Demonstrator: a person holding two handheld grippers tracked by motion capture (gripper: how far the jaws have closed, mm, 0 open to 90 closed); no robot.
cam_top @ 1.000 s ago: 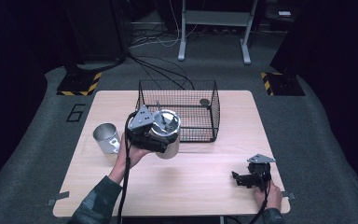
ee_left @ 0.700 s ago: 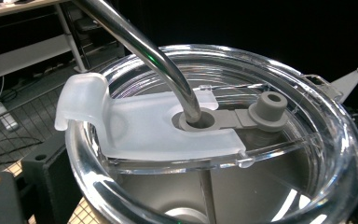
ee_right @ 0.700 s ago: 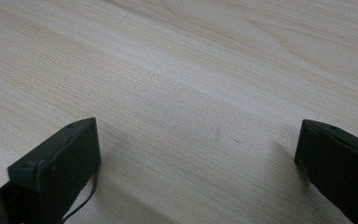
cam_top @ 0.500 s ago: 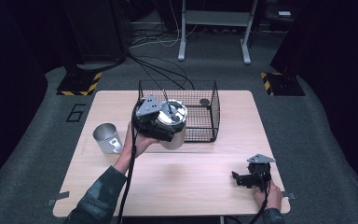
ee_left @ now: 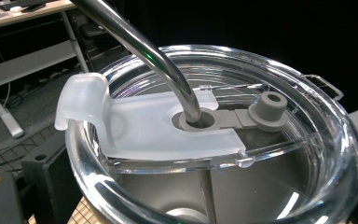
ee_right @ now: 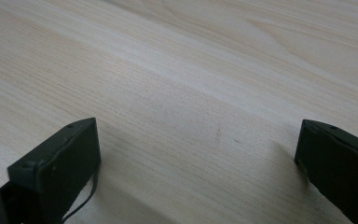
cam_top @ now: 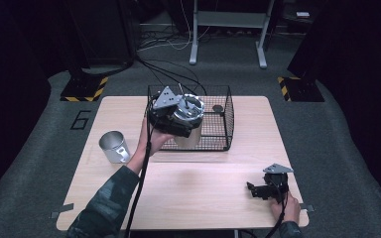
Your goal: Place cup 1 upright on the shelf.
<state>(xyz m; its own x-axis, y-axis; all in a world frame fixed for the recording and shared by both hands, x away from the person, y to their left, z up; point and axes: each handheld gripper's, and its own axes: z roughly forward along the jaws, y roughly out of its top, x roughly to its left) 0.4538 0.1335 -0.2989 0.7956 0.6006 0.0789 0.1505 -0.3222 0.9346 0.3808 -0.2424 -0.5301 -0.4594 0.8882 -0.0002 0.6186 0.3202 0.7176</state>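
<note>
A steel tumbler (cam_top: pixel 191 121) with a clear lid (ee_left: pixel 214 140) and a bent metal straw (ee_left: pixel 140 42) hangs at the near left part of the black wire basket (cam_top: pixel 221 134). My left gripper (cam_top: pixel 176 124) is shut on the tumbler's side and holds it roughly upright, above the table. In the left gripper view the lid is very close, with a grey stopper (ee_left: pixel 267 105) beside the straw hole. My right gripper (cam_top: pixel 258 191) rests on the table near the front right corner. Its jaws stand wide open over bare wood (ee_right: pixel 198 158).
A steel mug (cam_top: pixel 114 146) stands on the wooden table (cam_top: pixel 203 198) at the left. A small dark round object (cam_top: pixel 218 108) lies inside the basket near its back. Cables and desk legs are on the floor beyond the table.
My left gripper has carried the tumbler up and to the right, from in front of the basket to over its near left part. The right gripper has stayed put.
</note>
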